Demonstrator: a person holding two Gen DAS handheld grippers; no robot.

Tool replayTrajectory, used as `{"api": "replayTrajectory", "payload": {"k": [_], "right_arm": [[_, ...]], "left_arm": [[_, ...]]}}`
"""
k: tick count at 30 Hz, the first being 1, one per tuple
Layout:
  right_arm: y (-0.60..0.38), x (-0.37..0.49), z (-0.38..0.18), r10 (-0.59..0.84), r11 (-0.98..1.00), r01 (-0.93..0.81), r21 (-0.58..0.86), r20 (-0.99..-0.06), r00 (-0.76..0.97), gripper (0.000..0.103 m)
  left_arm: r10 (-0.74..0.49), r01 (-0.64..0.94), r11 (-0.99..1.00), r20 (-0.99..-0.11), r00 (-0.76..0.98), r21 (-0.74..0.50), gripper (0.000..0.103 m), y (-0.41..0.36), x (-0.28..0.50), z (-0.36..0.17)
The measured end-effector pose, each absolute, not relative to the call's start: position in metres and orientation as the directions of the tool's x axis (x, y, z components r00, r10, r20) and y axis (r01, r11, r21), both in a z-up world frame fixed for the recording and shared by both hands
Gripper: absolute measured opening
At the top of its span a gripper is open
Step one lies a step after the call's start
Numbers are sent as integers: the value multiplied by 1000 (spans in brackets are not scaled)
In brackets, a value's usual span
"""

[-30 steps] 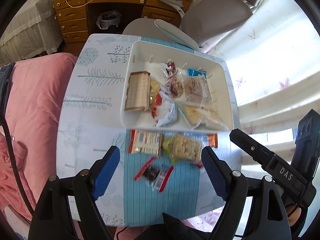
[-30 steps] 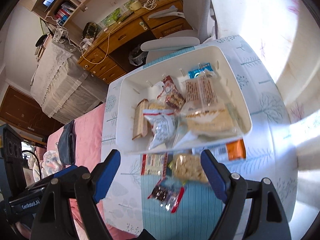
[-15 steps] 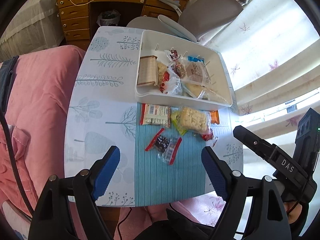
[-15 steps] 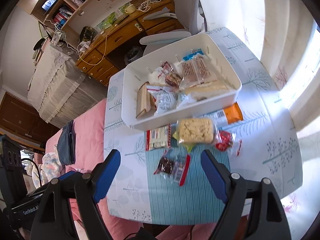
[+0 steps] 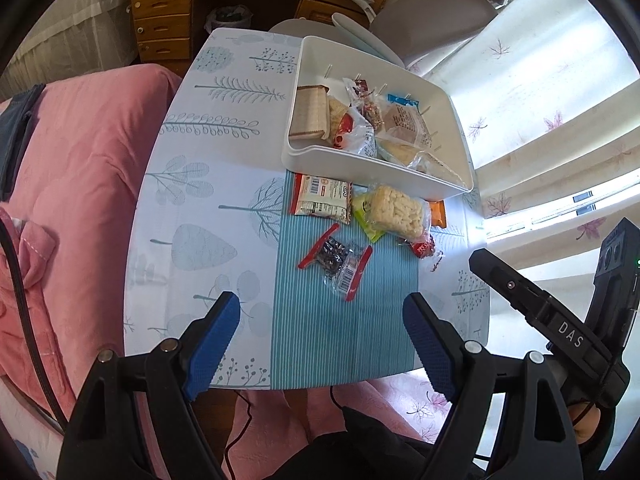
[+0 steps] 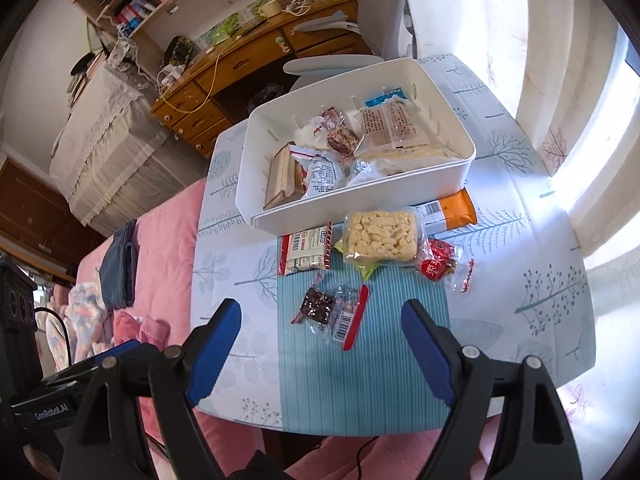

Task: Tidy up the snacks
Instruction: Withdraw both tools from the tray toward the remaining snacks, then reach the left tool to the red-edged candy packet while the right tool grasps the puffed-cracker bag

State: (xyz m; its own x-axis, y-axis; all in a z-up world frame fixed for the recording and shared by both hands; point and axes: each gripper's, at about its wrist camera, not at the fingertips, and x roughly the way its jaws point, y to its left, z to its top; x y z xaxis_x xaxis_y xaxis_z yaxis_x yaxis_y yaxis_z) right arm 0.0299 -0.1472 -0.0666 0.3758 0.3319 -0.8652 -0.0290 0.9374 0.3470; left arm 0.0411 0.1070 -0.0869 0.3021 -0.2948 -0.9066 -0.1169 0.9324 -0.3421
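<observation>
Your bin point(image 5: 372, 162) sits at the table's point(image 5: 192, 216) far end, packets piled inside it. Just before its near wall lie a flat packet point(image 5: 322, 199) at left and a rice cake point(image 5: 394, 211) at right. Nearer you, on the mat point(image 5: 320, 340), lies a small wrapped bar point(image 5: 340, 262).

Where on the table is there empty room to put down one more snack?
The tree-print cloth left of the white bin is bare, and so is the striped mat between the dark snack packet and the table's near edge. Just in front of the bin it is crowded with the rice cake and other packets.
</observation>
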Motion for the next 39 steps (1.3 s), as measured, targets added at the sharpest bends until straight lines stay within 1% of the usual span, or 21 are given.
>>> {"api": "replayTrajectory", "payload": {"k": [6, 14, 24, 28, 39], "right_arm": [[-151, 39, -75, 335, 942, -115, 315, -872, 358, 83], [-162, 56, -82, 347, 924, -287, 254, -872, 346, 83], [-186, 76, -96, 376, 850, -499, 171, -859, 347, 83], [-193, 82, -108, 394, 815, -557, 157, -855, 336, 83], [-207, 98, -155, 365, 765, -633, 123, -892, 268, 83]], "left_arm": [[-289, -176, 919, -906, 309, -353, 83, 99, 40, -99], [-276, -272, 888, -903, 330, -371, 83, 74, 42, -117], [-251, -379, 841, -899, 359, -386, 83, 38, 45, -144], [-238, -413, 825, -899, 367, -386, 83, 26, 48, -157], [-165, -495, 815, -939, 302, -302, 83, 5, 70, -205]]}}
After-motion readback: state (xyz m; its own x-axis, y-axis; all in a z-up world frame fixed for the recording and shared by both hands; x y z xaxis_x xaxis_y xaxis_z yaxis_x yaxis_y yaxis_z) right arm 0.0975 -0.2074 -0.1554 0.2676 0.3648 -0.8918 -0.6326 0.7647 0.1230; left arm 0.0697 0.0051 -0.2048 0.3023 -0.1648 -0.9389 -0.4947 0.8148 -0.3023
